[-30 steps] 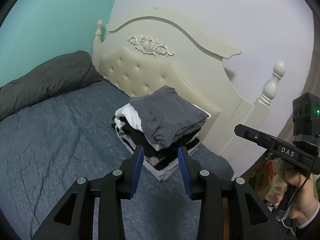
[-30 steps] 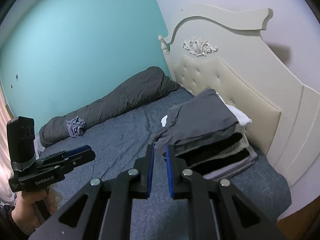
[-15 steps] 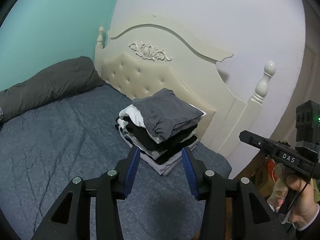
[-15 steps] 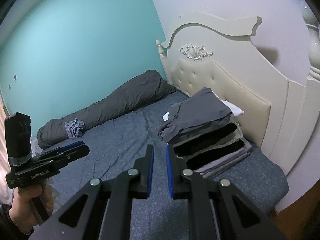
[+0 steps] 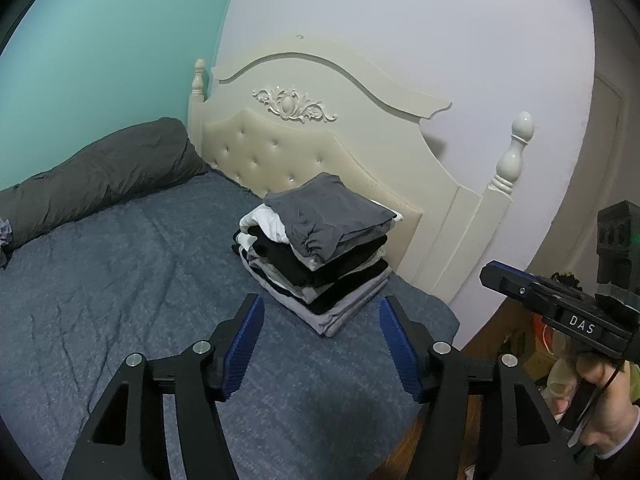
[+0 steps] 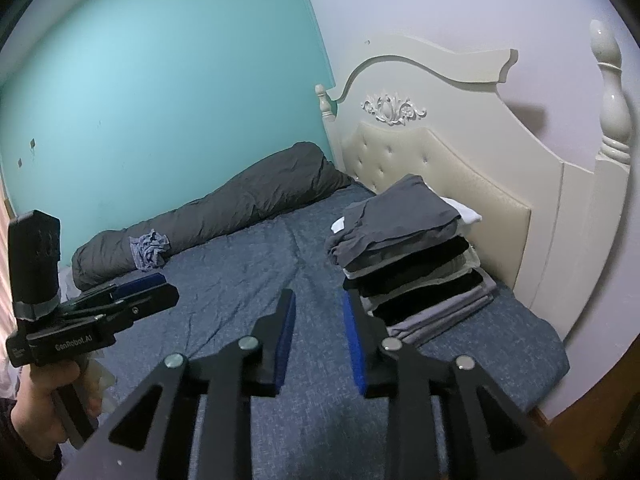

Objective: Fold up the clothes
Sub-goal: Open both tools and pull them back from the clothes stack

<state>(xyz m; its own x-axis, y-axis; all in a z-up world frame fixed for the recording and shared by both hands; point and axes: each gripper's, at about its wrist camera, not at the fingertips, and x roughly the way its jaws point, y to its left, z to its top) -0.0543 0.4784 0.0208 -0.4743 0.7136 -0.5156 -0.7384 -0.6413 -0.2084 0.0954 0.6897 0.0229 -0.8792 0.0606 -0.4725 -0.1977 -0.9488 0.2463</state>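
Neat stack of folded clothes [image 5: 316, 256] on blue bedspread, against padded headboard. Dark grey piece on top, white beneath, then black and grey layers. One crumpled blue-grey garment [image 6: 150, 249] unfolded, resting against rolled dark duvet.

walls: teal [image 6: 160, 80], lilac [image 5: 400, 20] | cream tufted headboard [image 5: 304, 152] | blue bedspread [image 5: 100, 280]

Cream tufted headboard [image 5: 320, 152] against a pale wall, teal wall [image 6: 160, 80] alongside, rolled grey duvet [image 6: 240, 208] on blue bedspread [image 5: 100, 280].
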